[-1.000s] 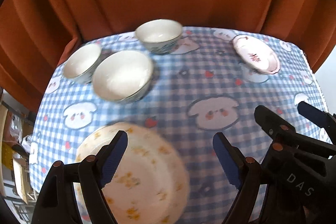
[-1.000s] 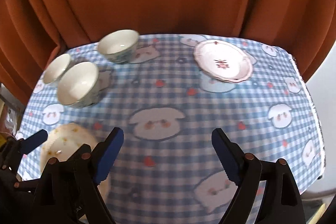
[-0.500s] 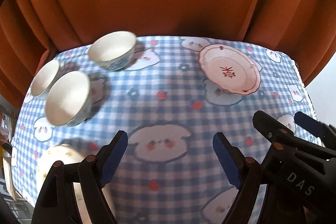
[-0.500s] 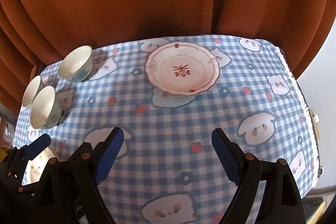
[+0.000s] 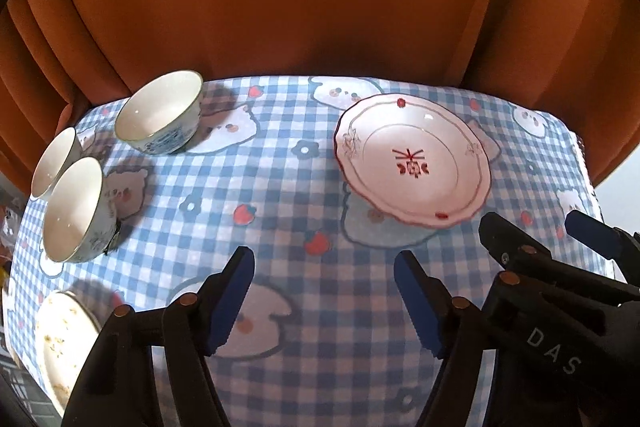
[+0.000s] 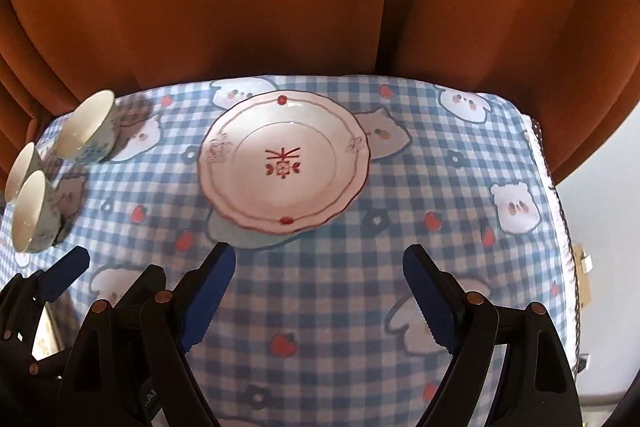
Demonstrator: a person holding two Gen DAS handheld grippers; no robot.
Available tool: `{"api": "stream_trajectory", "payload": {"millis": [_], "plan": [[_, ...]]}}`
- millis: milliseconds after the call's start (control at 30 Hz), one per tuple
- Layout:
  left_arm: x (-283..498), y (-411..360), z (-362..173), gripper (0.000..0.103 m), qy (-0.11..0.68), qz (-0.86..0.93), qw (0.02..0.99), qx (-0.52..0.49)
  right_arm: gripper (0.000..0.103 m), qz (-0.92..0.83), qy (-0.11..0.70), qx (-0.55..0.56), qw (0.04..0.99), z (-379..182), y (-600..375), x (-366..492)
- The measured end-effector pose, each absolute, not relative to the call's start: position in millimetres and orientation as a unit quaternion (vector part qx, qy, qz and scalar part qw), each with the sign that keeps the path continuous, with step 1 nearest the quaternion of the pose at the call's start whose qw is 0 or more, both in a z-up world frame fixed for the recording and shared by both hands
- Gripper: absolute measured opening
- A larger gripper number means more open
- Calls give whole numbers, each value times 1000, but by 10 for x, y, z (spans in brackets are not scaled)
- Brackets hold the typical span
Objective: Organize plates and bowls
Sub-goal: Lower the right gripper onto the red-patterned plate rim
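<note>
A white plate with a red rim and red centre motif lies on the checked tablecloth, just beyond both grippers. Three white bowls with blue patterns stand at the left: one at the back, two close together nearer the edge. A cream plate with yellow flowers lies at the near left, partly cut off. My left gripper hangs above bare cloth; its jaws are closing with nothing between them. My right gripper stands open and empty, just short of the red-rimmed plate.
A blue-and-white checked tablecloth with animal prints covers the table. An orange curtain hangs close behind the far edge. The table's right edge drops off beside a pale wall. The right gripper's black frame sits at the left gripper's right.
Both grippers have swept rightward across the table. The red-rimmed plate has come close in front; the bowls and flowered plate have slid to the left. The left jaws stand narrower than before.
</note>
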State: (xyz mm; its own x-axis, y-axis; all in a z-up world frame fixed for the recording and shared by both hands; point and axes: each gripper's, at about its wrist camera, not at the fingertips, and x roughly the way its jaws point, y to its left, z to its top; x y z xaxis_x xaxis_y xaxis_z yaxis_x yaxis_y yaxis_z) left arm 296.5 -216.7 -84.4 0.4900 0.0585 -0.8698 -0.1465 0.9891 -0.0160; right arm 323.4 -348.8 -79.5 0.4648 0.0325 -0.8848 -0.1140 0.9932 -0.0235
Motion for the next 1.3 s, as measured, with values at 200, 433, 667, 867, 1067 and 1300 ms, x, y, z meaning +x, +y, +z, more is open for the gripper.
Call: {"api": "stream_trajectory", "payload": {"millis": [200,433,667,867,1067,1300], "plan": [[3246,-2290,-958,74,495,69,865,-38,88,49,511,-37,857,-926,-3608,3534],[3643,-2420,-1146,74,489,78,868,-31,88,57,512,-31,856,-1137,-3708,3899],[4010,-2446,-1330,74,477,80,875,-23,88,62,520,-14,852,-1385,-3748,4324],[4257,-2335,-1578,74,507,93,856,-39,78,63,512,-19,856,-1527,-3709,4537],[4396,-2310,-1700,74,517,86,851,-23,61,72,534,3,842,-1770,-3716,4718],[4462,-2362,-1711,66,519,51,853,-24,51,71,542,15,837,-1832,-3710,4794]]}}
